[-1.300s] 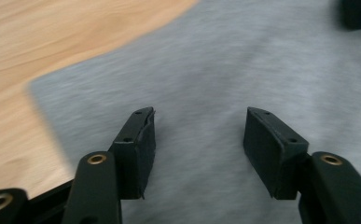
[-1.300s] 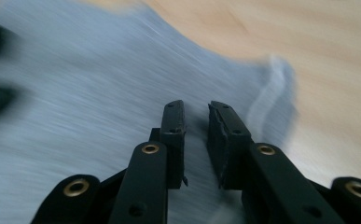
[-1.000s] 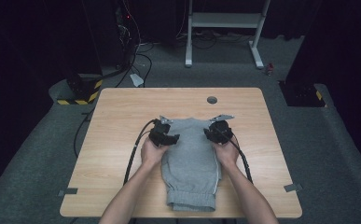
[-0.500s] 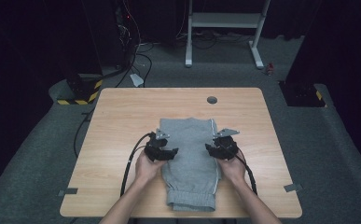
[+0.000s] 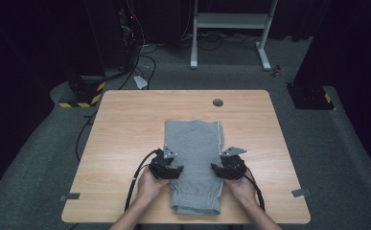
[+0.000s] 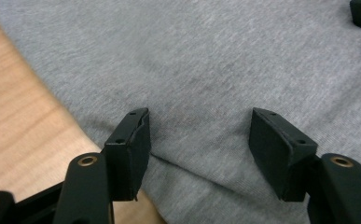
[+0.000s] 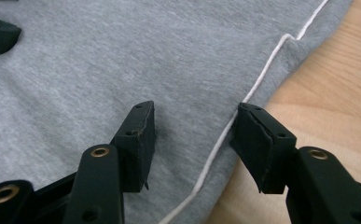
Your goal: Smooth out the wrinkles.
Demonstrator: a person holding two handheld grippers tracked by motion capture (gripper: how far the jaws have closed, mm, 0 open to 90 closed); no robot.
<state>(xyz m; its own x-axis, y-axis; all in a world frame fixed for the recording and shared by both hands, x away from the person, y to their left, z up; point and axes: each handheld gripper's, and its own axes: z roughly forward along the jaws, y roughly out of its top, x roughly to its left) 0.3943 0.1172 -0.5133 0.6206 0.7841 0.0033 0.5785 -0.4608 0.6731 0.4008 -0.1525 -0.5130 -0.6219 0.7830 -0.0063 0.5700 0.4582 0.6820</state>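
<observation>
pants (image 5: 195,158) – flat, folded, mid-table (image 5: 125,124) | left gripper (image 5: 169,168) – jaws spread over pants' left edge, pinching nothing | right gripper (image 5: 224,170) – jaws just opened wider, straddling white seam (image 7: 225,140) at right edge

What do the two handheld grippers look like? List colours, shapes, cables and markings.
Both the left gripper and the right gripper are matte black, each topped by a grey three-cornered plate. Each has two blocky, flat-faced jaws with brass-coloured pivot rivets. A black cable trails from each. The forearms are bare, without sleeves.
</observation>
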